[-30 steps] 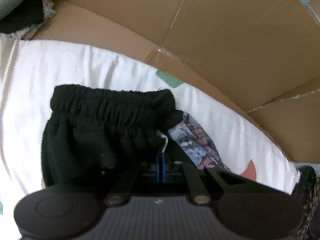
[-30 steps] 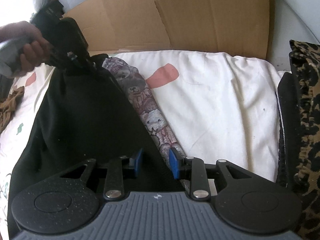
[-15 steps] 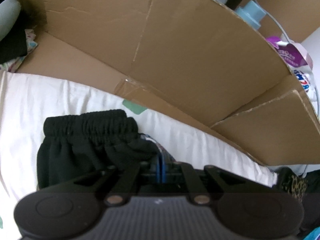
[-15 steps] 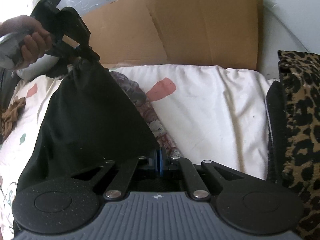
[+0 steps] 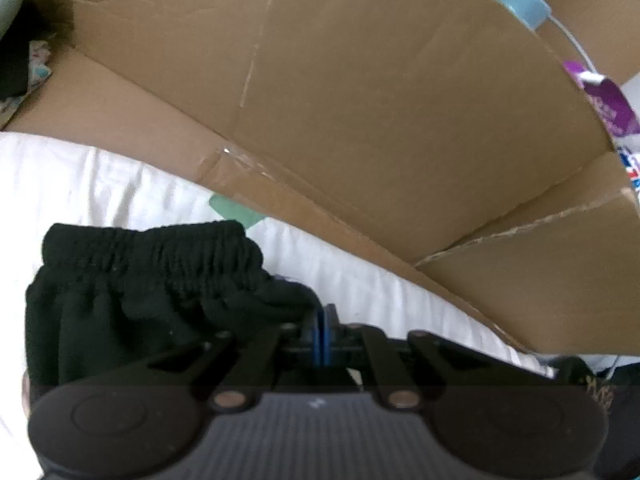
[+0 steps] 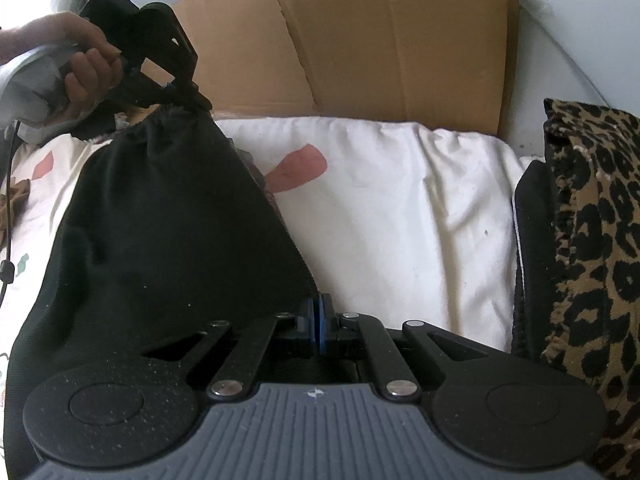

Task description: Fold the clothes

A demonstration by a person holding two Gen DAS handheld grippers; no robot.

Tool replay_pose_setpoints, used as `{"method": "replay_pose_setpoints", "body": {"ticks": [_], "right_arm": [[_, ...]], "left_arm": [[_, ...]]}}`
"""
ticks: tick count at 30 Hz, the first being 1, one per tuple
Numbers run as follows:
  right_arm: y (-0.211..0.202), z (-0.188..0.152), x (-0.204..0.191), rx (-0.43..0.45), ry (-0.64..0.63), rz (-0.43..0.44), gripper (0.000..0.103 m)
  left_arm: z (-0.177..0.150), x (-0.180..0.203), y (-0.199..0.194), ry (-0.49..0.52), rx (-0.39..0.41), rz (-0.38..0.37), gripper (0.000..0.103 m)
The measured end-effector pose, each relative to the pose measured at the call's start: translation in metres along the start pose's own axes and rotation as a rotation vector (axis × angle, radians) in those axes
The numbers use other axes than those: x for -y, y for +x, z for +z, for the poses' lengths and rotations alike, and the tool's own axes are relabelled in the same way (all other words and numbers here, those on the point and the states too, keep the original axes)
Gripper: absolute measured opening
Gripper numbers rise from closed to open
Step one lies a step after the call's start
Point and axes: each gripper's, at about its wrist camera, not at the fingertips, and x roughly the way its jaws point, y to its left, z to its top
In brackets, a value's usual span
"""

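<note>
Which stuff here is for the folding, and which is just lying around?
For the folding:
black shorts
left gripper, shut on the waistband
right gripper, shut on the shorts' edge

Just lying around:
cardboard
white sheet
leopard-print cloth
purple packet

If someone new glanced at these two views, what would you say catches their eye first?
Most striking is the black garment, stretched between both grippers: the left gripper pinches its elastic waistband at upper left of the right wrist view, while the right gripper clamps the cloth's near edge. Behind it lies a white sheet with a pink patch, backed by brown cardboard. A leopard-print fabric stands out at far right.
</note>
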Motion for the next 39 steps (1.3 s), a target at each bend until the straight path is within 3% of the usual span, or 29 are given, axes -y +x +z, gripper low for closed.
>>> {"method": "replay_pose_setpoints", "body": {"ticks": [10,13,15,19,23,29,33,39], "right_arm": [[0.013,0.000,0.000,-0.050,-0.014,-0.031,0.000],[0.009,0.003,-0.001,-0.050,-0.001,-0.033,0.001],[0.002,0.005,-0.002,-0.041,0.000,-0.019,0.002],[-0.010,0.011,-0.001,-0.006,0.019,-0.012,0.003],[-0.014,0.018,-0.001,0.022,0.048,0.004,0.003],[-0.007,0.017,-0.010,0.008,0.042,0.045,0.003],[0.002,0.009,-0.013,-0.028,0.022,0.054,0.003],[0.007,-0.003,0.004,-0.071,0.034,-0.001,0.005]], "left_arm": [[0.006,-0.002,0.038,0.019,-0.059,0.008,0.005],[0.009,0.002,0.028,0.057,-0.051,-0.001,0.016],[0.015,0.004,0.013,0.088,-0.036,-0.004,0.037],[0.028,0.005,-0.018,0.160,-0.003,0.034,0.049],[0.033,-0.004,-0.035,0.222,-0.001,0.084,0.046],[0.034,-0.021,-0.017,0.249,-0.039,0.145,0.037],[0.036,-0.031,0.003,0.268,-0.053,0.187,0.038],[0.040,-0.026,0.009,0.334,-0.041,0.227,0.044]]}}
